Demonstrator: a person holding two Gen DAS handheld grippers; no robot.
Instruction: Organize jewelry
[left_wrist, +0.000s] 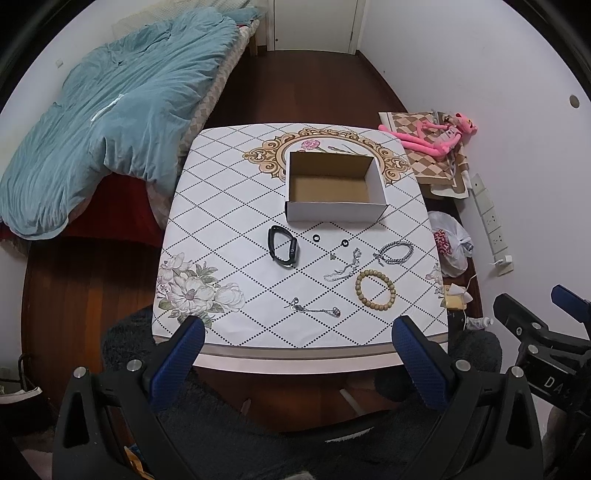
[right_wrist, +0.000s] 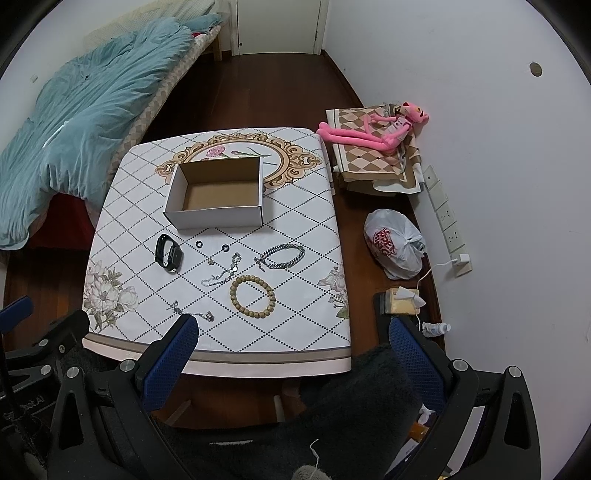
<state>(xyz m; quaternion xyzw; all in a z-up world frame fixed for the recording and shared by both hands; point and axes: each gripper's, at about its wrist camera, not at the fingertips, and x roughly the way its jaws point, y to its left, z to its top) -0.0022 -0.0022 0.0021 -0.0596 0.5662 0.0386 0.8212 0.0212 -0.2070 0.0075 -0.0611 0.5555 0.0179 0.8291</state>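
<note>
Left wrist view: white diamond-patterned table (left_wrist: 229, 236) sitting on dark wood floor (left_wrist: 310, 85) beside teal-quilted bed (left_wrist: 122, 110); left gripper (left_wrist: 297, 345) and right gripper (right_wrist: 293, 345) both hovering spread wide, empty.

The right gripper (right_wrist: 293, 332) hangs over the near edge of the table (right_wrist: 303, 229), its blue jaws spread wide and empty. An open cardboard box (right_wrist: 218, 192) sits toward the far edge, nothing visible inside. Nearer lie a black watch (right_wrist: 168, 253), a silver chain bracelet (right_wrist: 283, 256), and a wooden bead bracelet (right_wrist: 252, 296). A thin chain (right_wrist: 192, 312) lies just beside the left jaw.
</note>
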